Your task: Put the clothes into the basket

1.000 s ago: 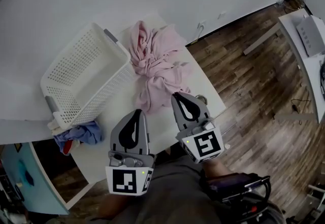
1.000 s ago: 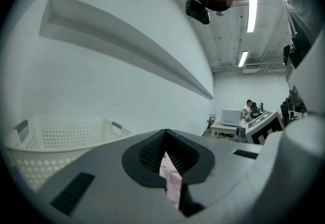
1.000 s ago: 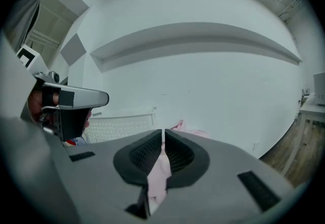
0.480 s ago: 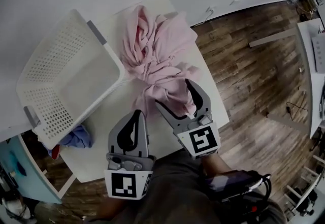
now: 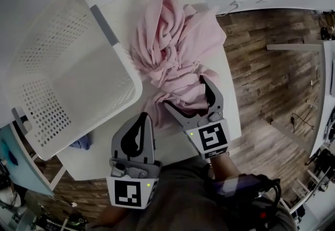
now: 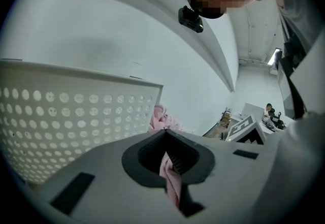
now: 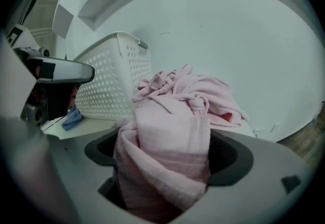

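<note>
Grasp step: R gripper (image 5: 187, 92) jaws opening round pink clothes (image 5: 175, 41) — L gripper (image 5: 142, 118) pinching hem. Next: clamp, lift to basket (image 5: 133, 80) at 10 o'clock.

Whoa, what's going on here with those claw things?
A person is sorting laundry with two grippers. The right gripper has its jaws opening around a fold of the pink clothes on the table. The left gripper is shut on a thin pink strip. The basket beside the pile looks empty.
</note>
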